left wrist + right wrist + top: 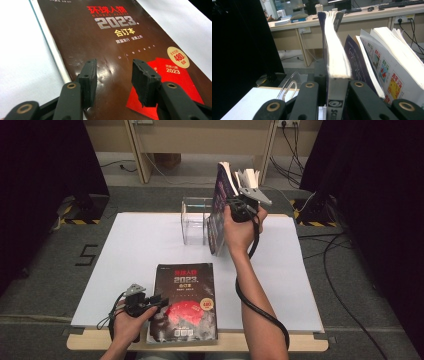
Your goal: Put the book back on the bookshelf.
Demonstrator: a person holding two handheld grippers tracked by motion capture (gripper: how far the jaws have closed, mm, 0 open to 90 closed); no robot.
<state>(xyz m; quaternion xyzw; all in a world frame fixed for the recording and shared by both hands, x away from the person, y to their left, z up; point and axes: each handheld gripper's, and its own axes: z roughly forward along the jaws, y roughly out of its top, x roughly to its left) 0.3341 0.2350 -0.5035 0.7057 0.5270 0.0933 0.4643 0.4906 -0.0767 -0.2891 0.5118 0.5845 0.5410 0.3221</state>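
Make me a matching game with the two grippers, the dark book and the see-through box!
Things:
1. left gripper
2. right gripper
3. dark book with 2023 on its cover
4. clear box

States:
A. lies flat at the near table edge
B. stands on the white sheet, far side
C. open, fingers over the cover
D. shut on an upright book

Pairs: 1-C, 2-D, 3-A, 4-B

table [300,342]: white sheet [140,250] | on sheet: dark magazine [185,302], clear plastic holder [195,222]
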